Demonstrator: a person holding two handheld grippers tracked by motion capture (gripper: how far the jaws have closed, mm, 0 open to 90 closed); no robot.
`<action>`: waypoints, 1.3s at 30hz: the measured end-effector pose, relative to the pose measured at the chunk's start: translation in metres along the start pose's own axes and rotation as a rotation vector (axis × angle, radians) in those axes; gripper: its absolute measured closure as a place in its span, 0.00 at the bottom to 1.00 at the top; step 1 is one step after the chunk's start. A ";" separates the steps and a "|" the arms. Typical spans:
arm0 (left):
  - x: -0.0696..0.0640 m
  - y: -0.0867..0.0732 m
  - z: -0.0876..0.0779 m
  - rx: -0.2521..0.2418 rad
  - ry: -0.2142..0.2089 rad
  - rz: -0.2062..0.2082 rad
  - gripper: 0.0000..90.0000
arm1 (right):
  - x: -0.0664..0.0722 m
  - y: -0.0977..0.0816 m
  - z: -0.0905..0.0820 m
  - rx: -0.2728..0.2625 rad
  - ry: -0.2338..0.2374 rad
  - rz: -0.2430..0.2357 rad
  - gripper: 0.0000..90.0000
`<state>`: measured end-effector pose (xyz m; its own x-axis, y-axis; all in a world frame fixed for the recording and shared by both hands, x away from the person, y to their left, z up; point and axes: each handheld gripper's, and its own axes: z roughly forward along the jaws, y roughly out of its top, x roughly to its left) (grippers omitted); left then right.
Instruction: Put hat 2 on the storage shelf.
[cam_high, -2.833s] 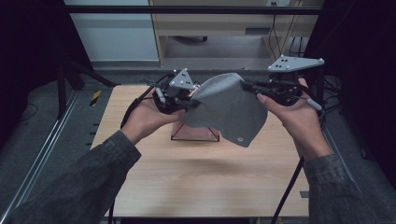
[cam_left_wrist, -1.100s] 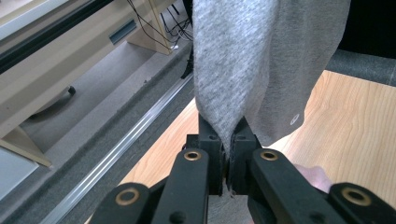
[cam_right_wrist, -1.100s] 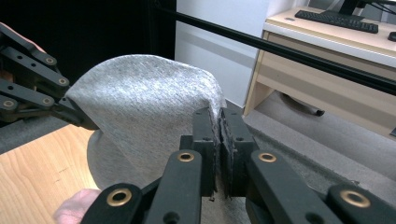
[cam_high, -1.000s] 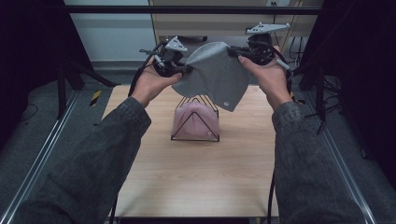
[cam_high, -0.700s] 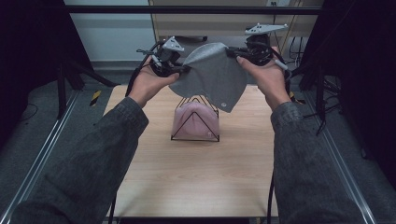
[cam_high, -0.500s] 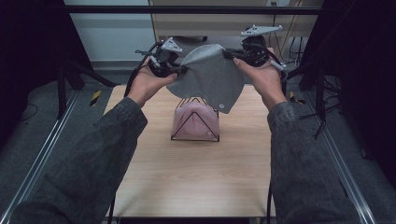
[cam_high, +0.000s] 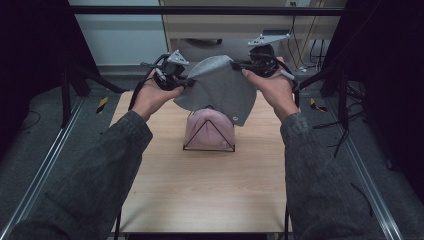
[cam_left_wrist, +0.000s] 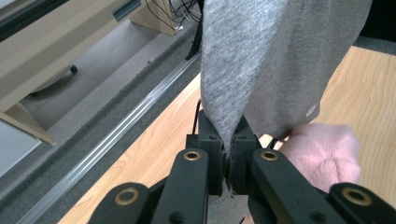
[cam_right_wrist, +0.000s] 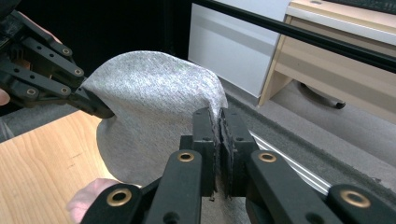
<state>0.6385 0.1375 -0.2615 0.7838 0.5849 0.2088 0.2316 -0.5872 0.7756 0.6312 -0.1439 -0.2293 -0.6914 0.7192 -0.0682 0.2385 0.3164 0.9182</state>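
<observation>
1. Wooden table (cam_high: 200, 190) sits in a dim room w/ grey carpet floor, metal rails both sides, a pale cabinet at the back.
2. Left gripper (cam_high: 186, 83), high view: held up over the far left part of the table, jaws clamped tight on the left edge of the grey beanie (cam_high: 220, 90). Left gripper view shows the jaws pressed together w/ grey knit (cam_left_wrist: 261, 60) pinched between them, no gap.
3. Beanie hangs stretched between both grippers, above the table, opening edge up, crown drooping down. Small round tag near its lower edge.
4. Directly below it: pink beanie (cam_high: 209, 131) sitting over a black wire stand (cam_high: 207, 148), mid-table. Grey beanie's lower edge is just above/overlapping the pink one in high view; can't tell if touching.
5. Right gripper (cam_high: 239, 65): held slightly higher than the left, jaws fully closed on the beanie's right edge. Right gripper view confirms fabric (cam_right_wrist: 154, 112) nipped between the pads, w/ the left gripper (cam_right_wrist: 105, 112) at far left biting the opposite edge.
</observation>
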 end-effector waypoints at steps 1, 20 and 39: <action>0.000 -0.001 0.000 0.004 0.001 0.001 0.97 | 0.001 0.000 0.001 0.001 0.003 -0.002 0.96; 0.002 -0.019 0.000 0.025 -0.004 -0.037 0.97 | 0.009 -0.009 0.017 0.046 0.028 0.003 0.96; -0.006 -0.042 0.016 0.050 -0.019 -0.057 0.96 | 0.017 -0.023 0.026 0.101 0.056 -0.012 0.96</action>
<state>0.6331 0.1502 -0.3047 0.7793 0.6075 0.1538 0.3040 -0.5810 0.7550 0.6317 -0.1223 -0.2614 -0.7313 0.6799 -0.0545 0.2956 0.3879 0.8730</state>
